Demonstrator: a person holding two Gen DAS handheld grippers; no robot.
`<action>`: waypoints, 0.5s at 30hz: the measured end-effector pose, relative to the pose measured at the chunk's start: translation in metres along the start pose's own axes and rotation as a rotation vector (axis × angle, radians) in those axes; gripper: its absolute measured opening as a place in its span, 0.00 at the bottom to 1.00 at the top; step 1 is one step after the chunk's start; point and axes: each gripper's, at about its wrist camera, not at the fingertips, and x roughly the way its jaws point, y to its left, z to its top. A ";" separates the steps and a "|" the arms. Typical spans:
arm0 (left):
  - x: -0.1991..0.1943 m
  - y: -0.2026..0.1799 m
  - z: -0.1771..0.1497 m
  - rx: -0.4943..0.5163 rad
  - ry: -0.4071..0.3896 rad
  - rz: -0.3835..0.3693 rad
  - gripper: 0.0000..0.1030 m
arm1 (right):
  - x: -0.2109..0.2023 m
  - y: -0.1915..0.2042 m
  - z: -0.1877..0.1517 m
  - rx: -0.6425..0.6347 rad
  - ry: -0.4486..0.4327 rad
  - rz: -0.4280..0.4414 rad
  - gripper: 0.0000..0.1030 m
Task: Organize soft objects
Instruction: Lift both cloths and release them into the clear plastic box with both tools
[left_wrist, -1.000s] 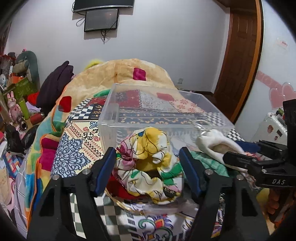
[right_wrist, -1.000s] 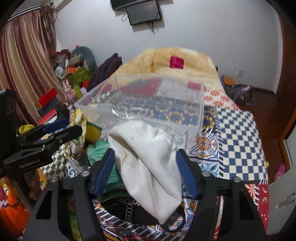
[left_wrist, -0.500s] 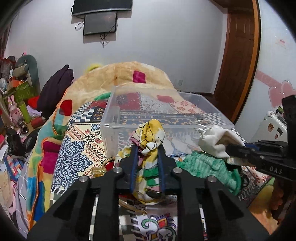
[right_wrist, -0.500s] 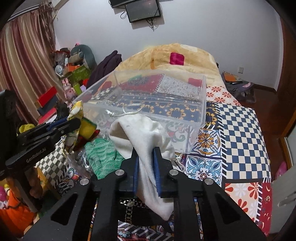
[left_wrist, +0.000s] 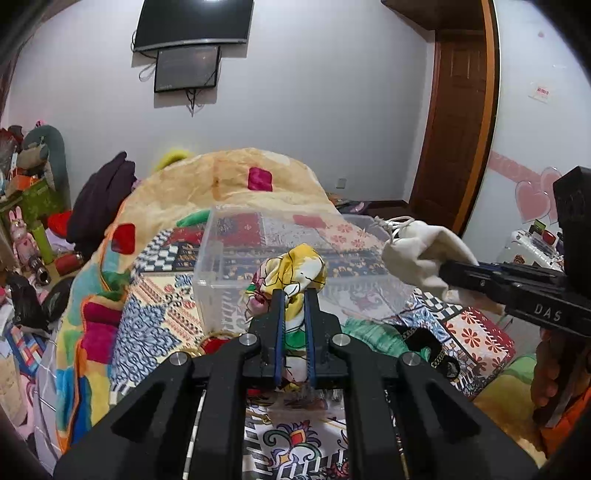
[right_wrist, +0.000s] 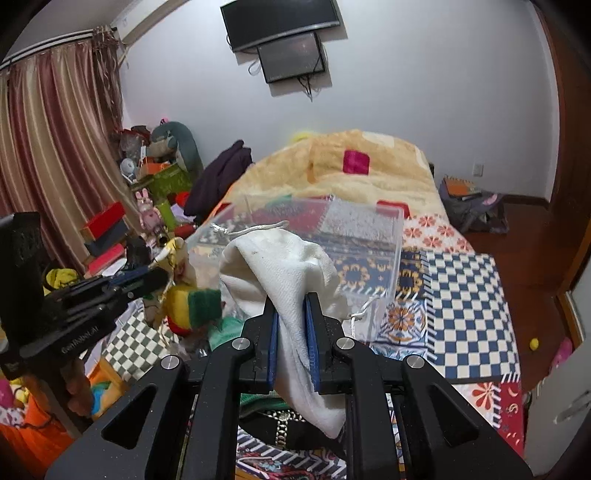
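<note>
The left gripper (left_wrist: 294, 295) is clamped on a bunched floral cloth (left_wrist: 295, 271), held in the air in front of a clear plastic bin (left_wrist: 236, 236) on a patterned bedspread (left_wrist: 155, 306). The right gripper (right_wrist: 291, 302) pinches a white drawstring pouch (right_wrist: 280, 266) raised just before the same bin.

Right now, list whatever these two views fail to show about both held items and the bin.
- Scarf, left wrist view: lower part hidden between the left gripper fingers.
- Pouch, right wrist view: contents hidden by its cloth; middle covered by the right gripper.
- Bin: near inside floor blocked by scarf and pouch.
- Green knit: mostly covered; what it is stays unclear.
</note>
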 end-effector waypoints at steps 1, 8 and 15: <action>-0.003 0.000 0.003 0.001 -0.010 -0.002 0.08 | -0.002 0.001 0.002 -0.001 -0.007 -0.002 0.12; -0.010 0.004 0.029 0.006 -0.057 -0.045 0.09 | -0.003 -0.002 0.020 -0.012 -0.043 -0.012 0.12; 0.040 0.008 0.037 0.029 0.067 -0.086 0.08 | 0.014 -0.009 0.037 -0.018 -0.033 -0.018 0.12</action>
